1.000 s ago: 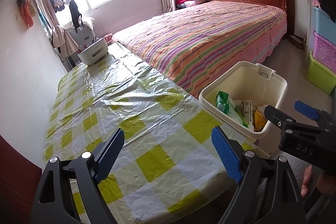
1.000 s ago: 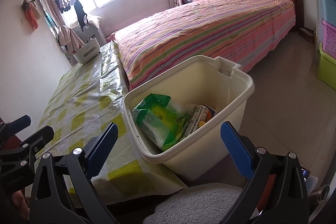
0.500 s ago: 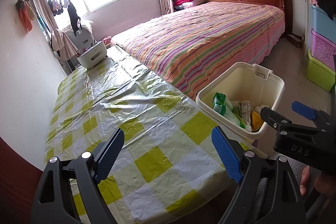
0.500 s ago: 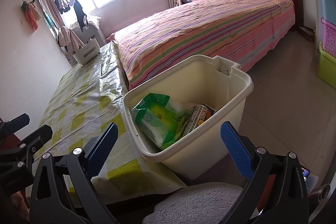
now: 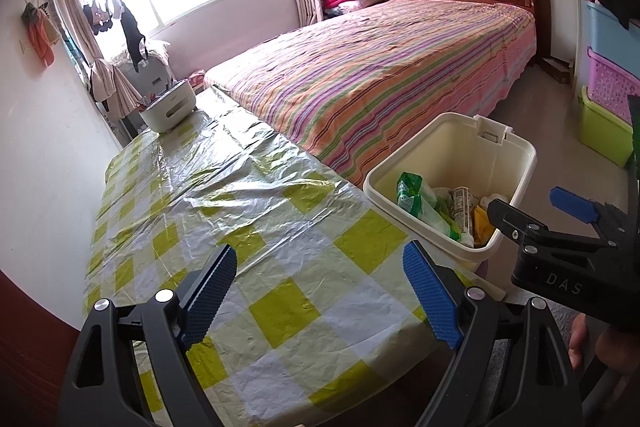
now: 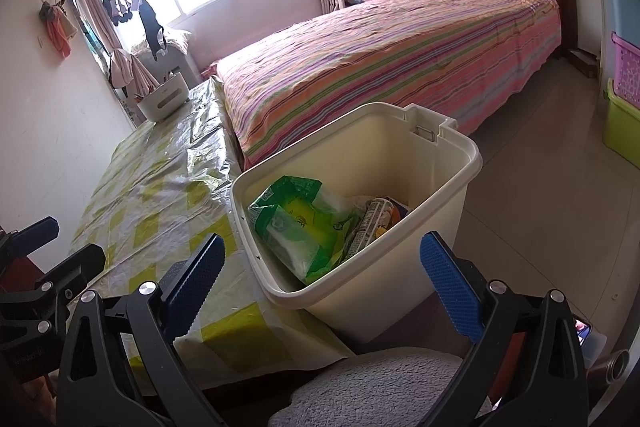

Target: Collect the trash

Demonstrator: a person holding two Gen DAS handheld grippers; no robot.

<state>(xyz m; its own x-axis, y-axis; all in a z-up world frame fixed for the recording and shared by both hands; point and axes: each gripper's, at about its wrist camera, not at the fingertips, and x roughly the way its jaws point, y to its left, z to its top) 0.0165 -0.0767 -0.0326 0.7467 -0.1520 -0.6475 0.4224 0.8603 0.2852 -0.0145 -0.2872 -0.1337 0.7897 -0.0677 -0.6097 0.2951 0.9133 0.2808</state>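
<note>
A cream plastic bin [image 5: 516, 163] [image 6: 448, 163] stands beside the table's right edge. It holds a green wrapper [image 5: 416, 199] [image 6: 296, 227], a can [image 6: 368, 223] and other trash. My left gripper [image 5: 320, 291] is open and empty above the near end of the table [image 5: 224, 211]. My right gripper [image 6: 320, 283] is open and empty, just in front of the bin. It also shows at the right of the left wrist view [image 5: 536, 211].
A white basket [image 5: 170, 105] sits at the table's far end. A bed with a striped cover [image 5: 384, 67] runs along the table's right side. Stacked plastic crates [image 5: 608, 83] stand at the right wall. A grey cushion [image 6: 376, 387] lies below my right gripper.
The left gripper has drawn back and up a little, so the table and bin look slightly farther. The right gripper has hardly moved. Both stay open.
</note>
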